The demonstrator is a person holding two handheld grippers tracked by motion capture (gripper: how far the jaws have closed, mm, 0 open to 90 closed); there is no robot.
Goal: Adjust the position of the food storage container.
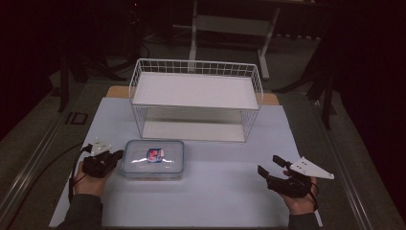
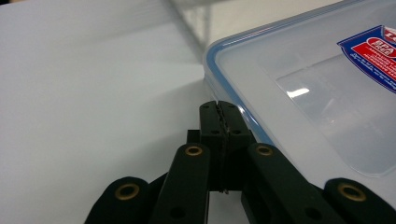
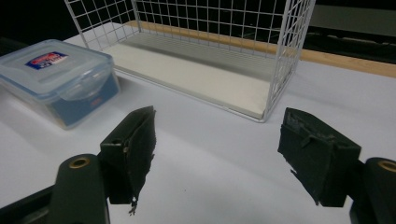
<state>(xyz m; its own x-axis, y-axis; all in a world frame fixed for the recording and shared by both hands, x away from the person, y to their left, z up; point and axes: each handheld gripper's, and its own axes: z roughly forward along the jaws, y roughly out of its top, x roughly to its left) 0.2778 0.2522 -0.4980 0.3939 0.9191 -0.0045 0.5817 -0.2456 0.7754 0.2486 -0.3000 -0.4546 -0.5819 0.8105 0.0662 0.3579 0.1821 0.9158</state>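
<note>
A clear plastic food box [image 1: 152, 158] with a blue-rimmed lid and a red and blue label lies on the white table sheet [image 1: 215, 191], left of centre. My left gripper [image 1: 118, 155] is shut, its tips right at the box's left edge; in the left gripper view the closed jaws meet at the lid's rim [image 2: 243, 114] with nothing between them. My right gripper [image 1: 269, 165] stands open at the right front, nothing between its pads [image 3: 135, 140], aimed toward the box [image 3: 56, 77] and the wire shelf [image 3: 201, 56].
A white two-level wire shelf rack [image 1: 196, 98] stands at the back middle of the sheet, just behind the box. A wooden board edge [image 1: 270, 99] shows behind it. Metal rails [image 1: 349, 191] run along both table sides. Dark room and a frame lie beyond.
</note>
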